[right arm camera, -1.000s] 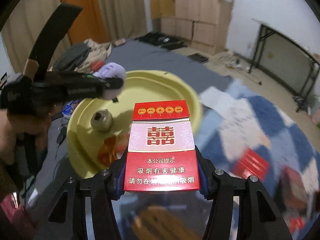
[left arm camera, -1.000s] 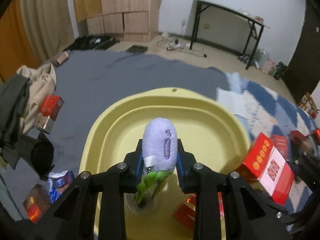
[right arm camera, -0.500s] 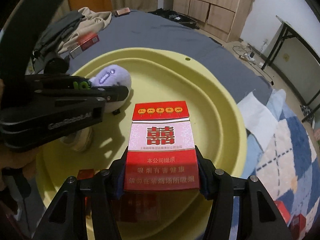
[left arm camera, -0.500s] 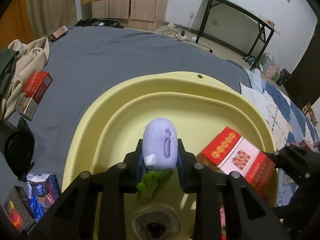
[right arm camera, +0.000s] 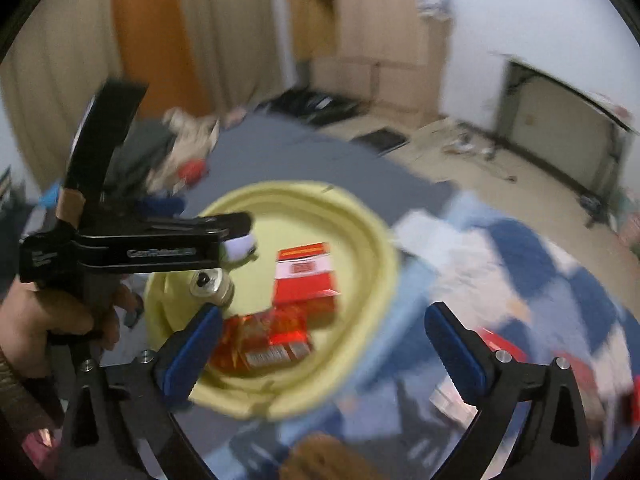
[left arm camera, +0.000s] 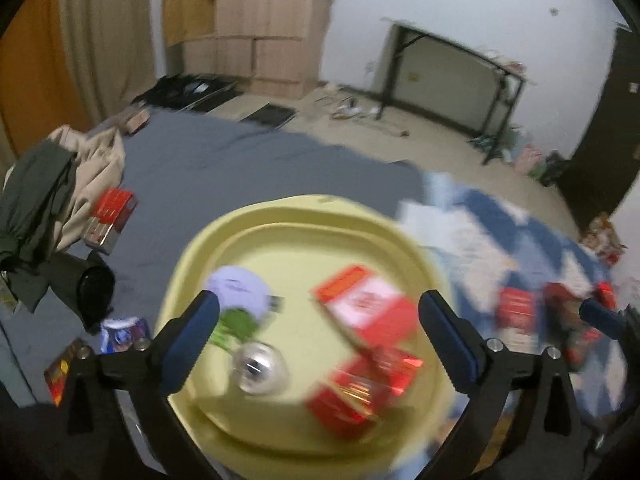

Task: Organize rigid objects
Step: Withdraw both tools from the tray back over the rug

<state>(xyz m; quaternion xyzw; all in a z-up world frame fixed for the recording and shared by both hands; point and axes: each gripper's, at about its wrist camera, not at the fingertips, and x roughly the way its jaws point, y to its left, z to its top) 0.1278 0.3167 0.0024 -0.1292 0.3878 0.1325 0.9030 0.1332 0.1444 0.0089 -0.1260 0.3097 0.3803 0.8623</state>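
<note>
Purple plush [left arm camera: 240, 290] and red-white box [left arm camera: 366, 308] now both lie loose in the yellow basin [left arm camera: 304, 210], beside a small bottle [left arm camera: 260, 368]. Left gripper [left arm camera: 318, 334] and right gripper [right arm camera: 320, 344] hover above, jaws spread, each having released its item. Blurry frames.

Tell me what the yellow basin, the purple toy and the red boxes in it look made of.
Yellow basin: likely plastic, smooth, moulded stepped rim. Purple toy: seemingly plush fabric, soft rounded shape, though blurred. Red boxes: printed cardboard, sharp edges; the lower one glints, perhaps film-wrapped.
</note>
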